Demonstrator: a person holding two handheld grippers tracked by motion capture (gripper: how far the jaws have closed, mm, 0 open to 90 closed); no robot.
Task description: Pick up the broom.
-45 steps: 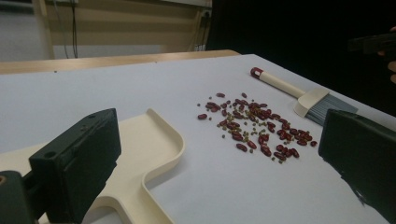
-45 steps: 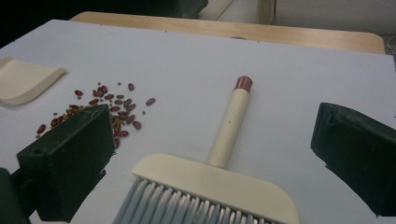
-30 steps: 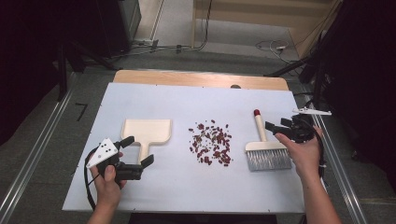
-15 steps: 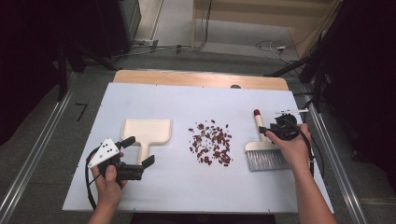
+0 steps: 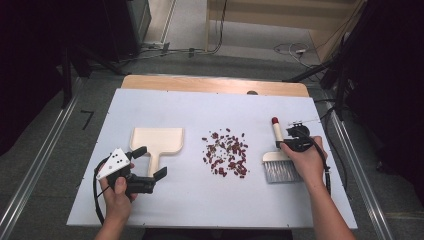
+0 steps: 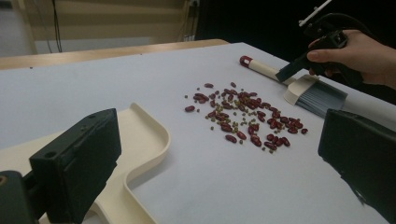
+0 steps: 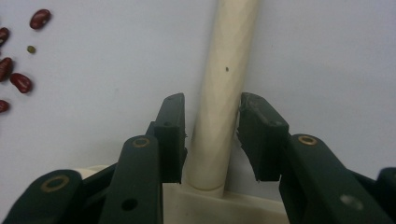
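Right claw (image 7: pixel 210 135): jaws parted narrowly, set astride the brush handle (image 7: pixel 224 93) just above the brush head, one jaw on either side; contact cannot be told. The handle's long axis is seen running straight away from the claw, between the jaws, toward its red tip (image 5: pixel 274 121). Brush (image 5: pixel 278 157): lying flat on the surface (image 5: pixel 200 107), right of the scattered beans (image 5: pixel 226 152).

Left claw (image 5: pixel 145 175): jaws held wide, empty, near the dustpan (image 5: pixel 156 142) handle, the pan lying left of the beans.
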